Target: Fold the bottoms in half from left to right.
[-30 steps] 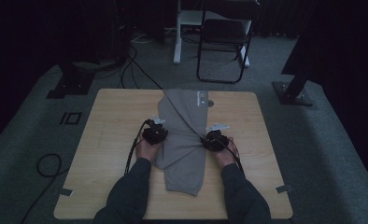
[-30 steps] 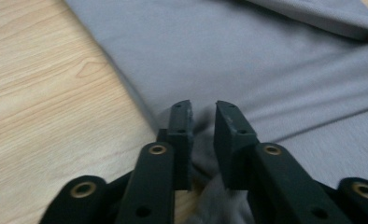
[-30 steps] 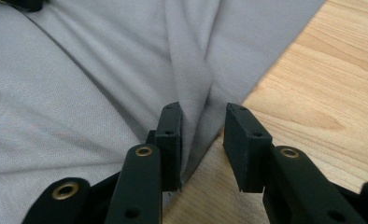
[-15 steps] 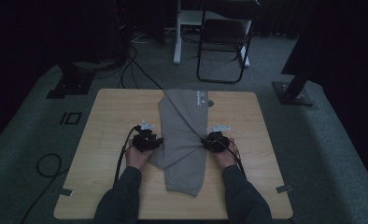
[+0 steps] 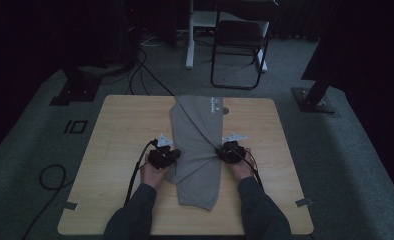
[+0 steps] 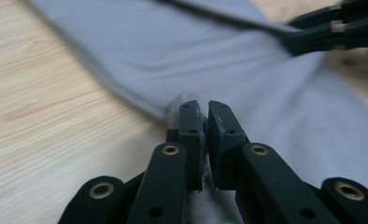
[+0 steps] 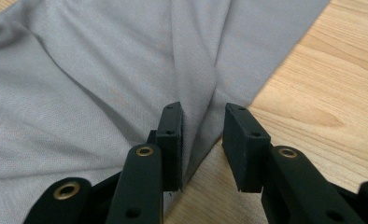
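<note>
Both hands low, left gripper [image 6: 205,126] pinching grey garment [image 5: 197,145] edge.

The garment [image 5: 197,145] is soft grey cloth, matt, with a fine knit grain and smooth folds. The table [image 5: 115,130] is pale wood with visible grain and a slight satin sheen. Each gripper's 2 jaws are matt black plastic with brass-coloured metal rivets, and their pads [image 7: 173,140] are ribbed.

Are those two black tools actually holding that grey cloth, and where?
The left tool pinches the grey cloth's left edge. The right tool sits at its right edge, gap showing; grip unclear.
</note>
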A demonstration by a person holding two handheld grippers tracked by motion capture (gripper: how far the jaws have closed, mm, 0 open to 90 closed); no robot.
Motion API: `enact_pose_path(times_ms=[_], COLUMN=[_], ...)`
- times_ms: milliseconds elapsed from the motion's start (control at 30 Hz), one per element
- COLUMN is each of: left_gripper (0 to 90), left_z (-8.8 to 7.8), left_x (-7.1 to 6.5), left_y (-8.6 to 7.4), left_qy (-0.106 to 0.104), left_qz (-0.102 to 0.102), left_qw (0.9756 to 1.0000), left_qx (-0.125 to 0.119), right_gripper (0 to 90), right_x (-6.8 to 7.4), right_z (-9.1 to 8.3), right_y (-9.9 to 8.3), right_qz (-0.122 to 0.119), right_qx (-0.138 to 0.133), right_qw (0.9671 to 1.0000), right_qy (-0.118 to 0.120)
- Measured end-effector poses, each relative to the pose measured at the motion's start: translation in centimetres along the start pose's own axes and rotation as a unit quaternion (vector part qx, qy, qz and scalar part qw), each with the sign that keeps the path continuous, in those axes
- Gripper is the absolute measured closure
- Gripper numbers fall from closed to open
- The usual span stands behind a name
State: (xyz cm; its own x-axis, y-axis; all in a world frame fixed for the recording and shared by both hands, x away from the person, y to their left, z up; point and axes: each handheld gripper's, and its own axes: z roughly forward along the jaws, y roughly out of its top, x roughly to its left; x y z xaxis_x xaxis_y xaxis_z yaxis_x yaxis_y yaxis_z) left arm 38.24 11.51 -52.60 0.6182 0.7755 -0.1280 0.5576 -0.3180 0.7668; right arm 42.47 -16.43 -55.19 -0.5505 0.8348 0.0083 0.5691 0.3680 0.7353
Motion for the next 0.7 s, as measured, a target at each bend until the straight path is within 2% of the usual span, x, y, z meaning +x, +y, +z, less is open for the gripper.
enact_pose_path(times_ms=[100,167,300,333,433,533,700], left_gripper=[84.6,84.5,84.5,84.5,84.5,84.5,84.4], left_z=[-0.2,0.1,0.9,0.9,1.1,0.9,0.4], left_x=[-1.9,-3.3,-6.0,-6.0,-8.1,-9.9,-12.1], left_y=[-0.1,-0.3,-1.1,-1.1,-1.7,-2.6,-3.8], left_qy=[-0.021,-0.035,-0.074,-0.074,-0.1,-0.126,-0.169], left_qz=[0.019,0.036,0.049,0.049,0.067,0.091,0.095], left_qw=[0.9996,0.9987,0.9958,0.9958,0.9923,0.9872,0.9802], left_qx=[-0.002,0.006,0.023,0.023,0.028,0.037,0.039], right_gripper=[69.2,69.2,69.2,69.2,69.2,69.2,69.2], right_x=[0.0,0.0,0.0,0.0,-0.1,-0.1,-0.1], right_z=[0.0,0.0,0.0,0.0,0.0,0.0,0.1], right_y=[0.0,0.0,0.1,0.1,0.1,0.2,0.2], right_qz=[0.0,-0.001,-0.002,-0.002,-0.003,-0.002,-0.003], right_qx=[0.0,0.001,0.002,0.003,0.003,0.004,0.004], right_qw=[1.0,1.0,1.0,1.0,1.0,1.0,1.0], right_qy=[0.0,0.0,0.001,0.001,0.002,0.003,0.004])
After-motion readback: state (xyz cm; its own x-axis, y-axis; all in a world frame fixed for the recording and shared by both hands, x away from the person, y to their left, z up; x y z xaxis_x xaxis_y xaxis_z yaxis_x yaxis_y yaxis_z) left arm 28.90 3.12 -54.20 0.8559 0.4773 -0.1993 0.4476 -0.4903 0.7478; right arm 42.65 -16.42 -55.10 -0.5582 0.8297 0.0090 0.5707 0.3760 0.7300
